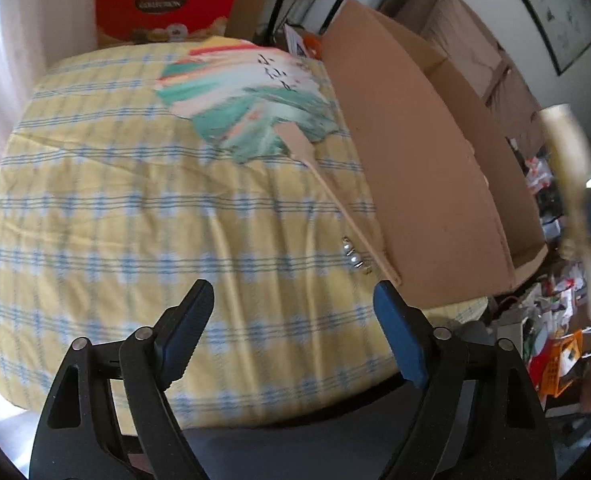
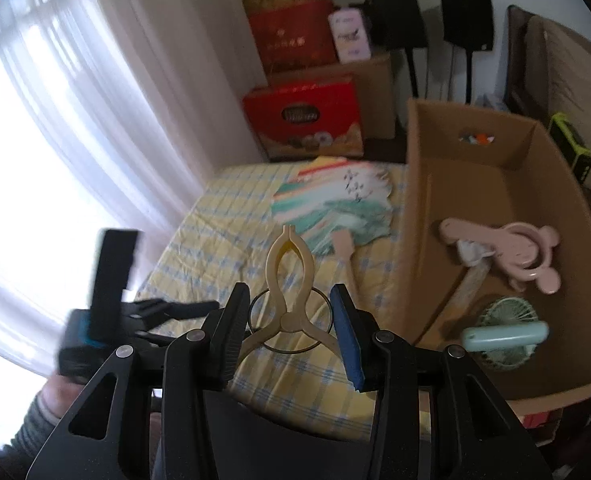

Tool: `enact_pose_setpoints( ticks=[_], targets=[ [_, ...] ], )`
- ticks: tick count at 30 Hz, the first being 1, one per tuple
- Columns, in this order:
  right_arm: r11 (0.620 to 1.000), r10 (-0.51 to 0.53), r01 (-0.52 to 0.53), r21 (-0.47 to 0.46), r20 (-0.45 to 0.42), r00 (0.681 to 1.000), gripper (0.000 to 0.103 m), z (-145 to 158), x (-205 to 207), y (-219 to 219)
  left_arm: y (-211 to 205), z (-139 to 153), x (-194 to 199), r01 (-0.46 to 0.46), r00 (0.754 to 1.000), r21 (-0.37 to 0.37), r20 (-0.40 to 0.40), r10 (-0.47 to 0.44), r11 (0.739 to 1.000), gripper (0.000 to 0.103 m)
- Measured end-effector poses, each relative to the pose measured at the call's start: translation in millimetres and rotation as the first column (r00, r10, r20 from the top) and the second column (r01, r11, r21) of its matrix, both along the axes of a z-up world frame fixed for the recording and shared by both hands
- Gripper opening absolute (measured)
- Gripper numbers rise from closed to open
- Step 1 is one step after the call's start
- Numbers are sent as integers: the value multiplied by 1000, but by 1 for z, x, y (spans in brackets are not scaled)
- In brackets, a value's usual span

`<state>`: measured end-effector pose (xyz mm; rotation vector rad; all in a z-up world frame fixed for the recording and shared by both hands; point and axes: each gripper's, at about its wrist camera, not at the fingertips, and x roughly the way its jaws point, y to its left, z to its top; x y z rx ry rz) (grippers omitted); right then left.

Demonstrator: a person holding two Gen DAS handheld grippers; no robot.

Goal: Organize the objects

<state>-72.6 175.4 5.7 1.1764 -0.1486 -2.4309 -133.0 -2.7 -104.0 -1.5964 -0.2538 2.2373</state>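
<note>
A painted hand fan (image 1: 251, 108) with a wooden handle lies on the yellow checked cloth (image 1: 135, 216); it also shows in the right wrist view (image 2: 335, 204). A pearl hair clip (image 1: 353, 256) lies beside the handle. My left gripper (image 1: 291, 300) is open and empty above the cloth. My right gripper (image 2: 289, 312) is shut on a beige plastic clamp (image 2: 289, 276) with a metal ring, held above the cloth left of the cardboard box (image 2: 419, 200). The box holds a pink mouse-shaped item (image 2: 519, 248) and a green handheld fan (image 2: 503, 336).
The cardboard box's wall (image 1: 415, 168) stands along the cloth's right side. Red gift boxes (image 2: 303, 116) and more cartons stand behind the table by the curtain (image 2: 55, 160). Clutter (image 1: 555, 320) covers the floor to the right.
</note>
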Motion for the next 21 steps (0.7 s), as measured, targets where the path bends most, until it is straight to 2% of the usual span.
enact_pose_setpoints(
  ticks=[1,3,8,14,18,21],
  targets=[
    [1000,-13,13,-6,-7,1000,42,5,3,7,8,-3,-3,5,1000,-10,9,-5,1000,67],
    [1000,-28,28,-12,-13,1000,42,10,6,16,21,-9,-8,19,999,-24,37,-18,1000,61],
    [998,-69,69,-5,-11,998,42,13,10,40,43,-22,-19,31,995,-14,92,-30,999,56],
    [995,-103,103,-12,-11,995,42,10,14,60,59,-29,-26,25,994,-35,108,-21,999,42],
    [992,-120,120,-23,-12,993,42,8,16,72,75,-34,-25,36,995,-98,100,-26,995,34],
    [991,-129,129,-28,-10,992,42,6,17,78,85,-34,-23,43,997,-162,75,-32,986,32]
  ],
)
